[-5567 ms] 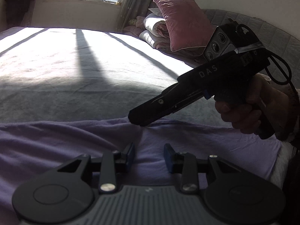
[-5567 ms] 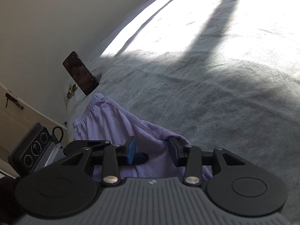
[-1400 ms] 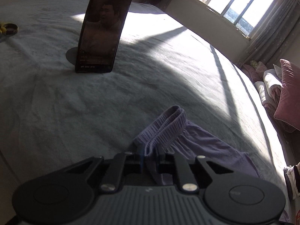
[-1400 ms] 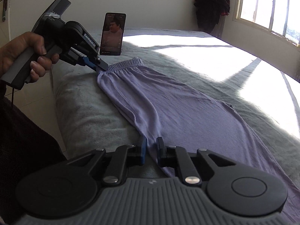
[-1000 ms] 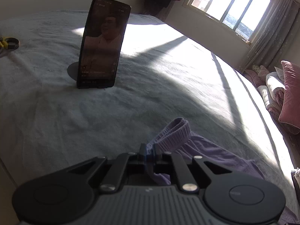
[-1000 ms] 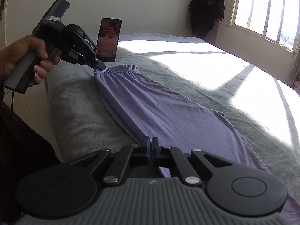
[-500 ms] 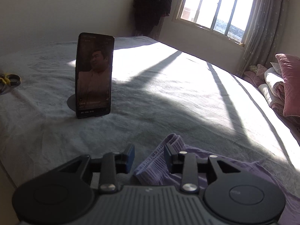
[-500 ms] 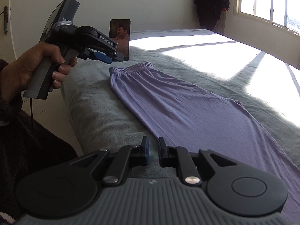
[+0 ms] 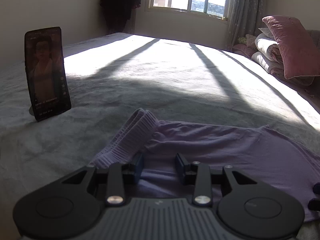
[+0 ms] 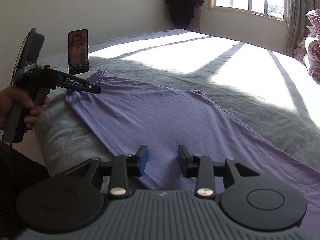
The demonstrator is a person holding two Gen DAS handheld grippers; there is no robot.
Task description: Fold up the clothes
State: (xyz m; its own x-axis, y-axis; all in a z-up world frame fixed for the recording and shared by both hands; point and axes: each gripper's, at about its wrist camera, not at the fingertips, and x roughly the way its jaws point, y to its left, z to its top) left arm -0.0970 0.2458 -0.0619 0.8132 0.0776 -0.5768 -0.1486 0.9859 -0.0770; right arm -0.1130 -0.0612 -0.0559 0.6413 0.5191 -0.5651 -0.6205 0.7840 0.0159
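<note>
Left wrist view: left tool (image 9: 159,167) stands part open, nothing between the blue pads; a second ago it was clamped on the ribbed waistband (image 9: 131,138) of the lilac knit trousers (image 9: 210,146). That band now lies loose on the grey bed cover (image 9: 140,88), just ahead of the left finger. Release done. Black phone (image 9: 47,73) propped upright on the bed beyond, well apart.

Right wrist view: right tool (image 10: 162,161), jaws just been opening, now part open and gripping nothing, over the trousers' near edge. Left tool (image 10: 94,89) hovers beside the waistband (image 10: 100,74).

Judgement: both ends let go, so the garment is laid out flat; the next fold is not yet started.

Trousers' long axis runs along the bed's near edge, waistband toward the phone (image 10: 78,52), leg end trailing out of frame at lower right.
</note>
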